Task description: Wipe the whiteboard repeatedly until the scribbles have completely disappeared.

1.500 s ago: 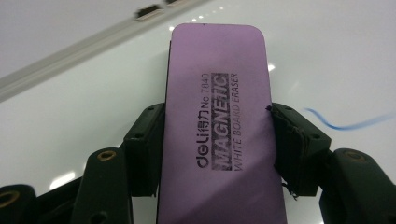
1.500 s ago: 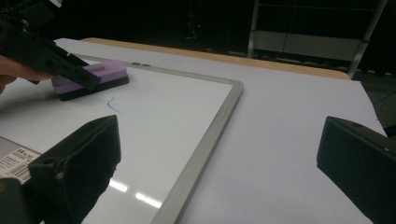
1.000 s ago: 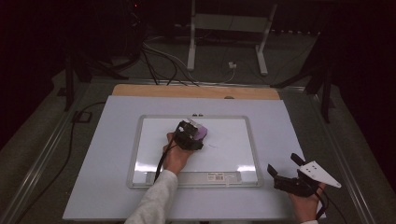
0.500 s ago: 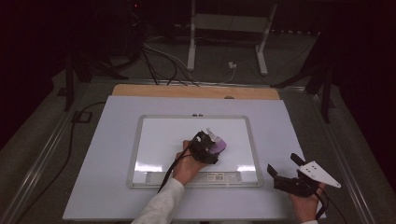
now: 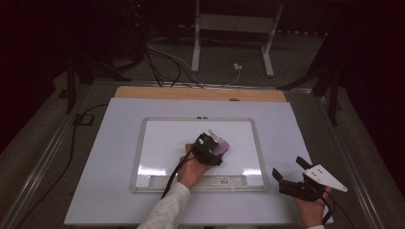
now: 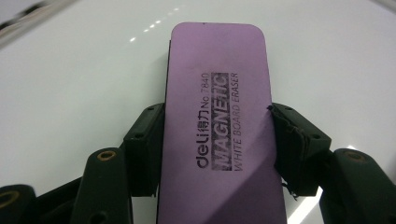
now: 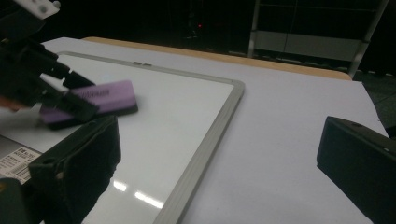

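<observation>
A purple whiteboard eraser (image 6: 217, 107) printed "MAGNETIC WHITE BOARD ERASER" lies flat on the white whiteboard (image 5: 167, 138). My left gripper (image 6: 217, 140) is shut on the eraser's long sides, and its pads (image 6: 147, 140) press on both edges. In the high view the left gripper (image 5: 210, 149) and eraser (image 5: 221, 147) sit right of the board's middle, toward its near edge. The right gripper (image 5: 290, 168) rests open off the board's near right corner, held by a hand, with nothing between its jaws. The right gripper view shows the eraser (image 7: 105, 95) and left gripper (image 7: 32, 70) at far left.
The whiteboard's grey frame (image 7: 210, 144) has a pen tray with a barcode label (image 5: 224, 180) along its near edge. The board lies on a white tabletop (image 5: 95, 157) with a wooden strip (image 5: 191, 93) at the back. Cables and a metal stand (image 5: 229, 28) are on the floor beyond.
The left gripper has slid the eraser across the board to the right and toward the near edge. The right gripper has stayed put.
</observation>
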The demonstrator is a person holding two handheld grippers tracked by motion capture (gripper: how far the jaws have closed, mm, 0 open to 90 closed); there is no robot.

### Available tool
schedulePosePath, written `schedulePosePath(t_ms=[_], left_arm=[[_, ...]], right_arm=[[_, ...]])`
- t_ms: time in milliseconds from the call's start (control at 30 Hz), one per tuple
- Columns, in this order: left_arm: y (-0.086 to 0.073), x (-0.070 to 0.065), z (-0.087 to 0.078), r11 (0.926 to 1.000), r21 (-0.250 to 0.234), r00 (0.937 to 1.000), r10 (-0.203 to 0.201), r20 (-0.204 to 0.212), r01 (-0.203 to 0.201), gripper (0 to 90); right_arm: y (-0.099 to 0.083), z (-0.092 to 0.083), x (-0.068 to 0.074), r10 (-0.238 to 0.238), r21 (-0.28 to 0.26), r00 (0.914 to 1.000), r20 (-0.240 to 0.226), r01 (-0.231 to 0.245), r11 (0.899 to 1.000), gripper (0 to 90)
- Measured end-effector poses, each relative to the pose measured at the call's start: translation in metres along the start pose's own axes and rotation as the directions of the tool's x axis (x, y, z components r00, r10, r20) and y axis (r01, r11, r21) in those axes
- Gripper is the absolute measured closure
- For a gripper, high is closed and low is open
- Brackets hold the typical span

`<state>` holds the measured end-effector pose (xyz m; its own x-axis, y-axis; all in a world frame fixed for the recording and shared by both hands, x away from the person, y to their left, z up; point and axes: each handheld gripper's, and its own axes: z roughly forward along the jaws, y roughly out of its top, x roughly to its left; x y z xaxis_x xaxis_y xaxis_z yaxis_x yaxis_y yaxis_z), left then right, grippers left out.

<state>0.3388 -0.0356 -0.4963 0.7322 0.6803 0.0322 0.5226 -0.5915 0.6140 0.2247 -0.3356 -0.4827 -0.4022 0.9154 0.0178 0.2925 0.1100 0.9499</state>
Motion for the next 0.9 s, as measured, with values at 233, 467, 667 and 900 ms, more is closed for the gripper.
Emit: schedulePosePath(t_ms=[233,467,667,900], left_arm=[[0.003,0.009,0.001,0.9997,0.024,0.9956,0.003,-0.094,-0.001,41.9],[-0.005,0.052,-0.002,0.9895,0.022,0.9721,-0.136,-0.191,0.143,41.9],[-0.004,0.038,-0.001,0.9913,0.009,0.9817,-0.129,-0.14,0.131,41.9],[0.0,-0.015,0.0,1.0,-0.004,0.9991,0.007,0.041,-0.007,41.8]], right_arm=[[0.0,-0.002,-0.001,0.0,-0.004,1.0,0.004,0.0,1.0,0.2],[0.0,-0.003,-0.004,0.007,-0.005,1.0,0.006,-0.007,1.0,0.2],[0.0,0.0,-0.001,0.003,-0.001,1.0,0.001,-0.003,1.0,0.2],[0.0,0.0,0.0,0.001,-0.001,1.0,-0.001,-0.001,1.0,0.2]])
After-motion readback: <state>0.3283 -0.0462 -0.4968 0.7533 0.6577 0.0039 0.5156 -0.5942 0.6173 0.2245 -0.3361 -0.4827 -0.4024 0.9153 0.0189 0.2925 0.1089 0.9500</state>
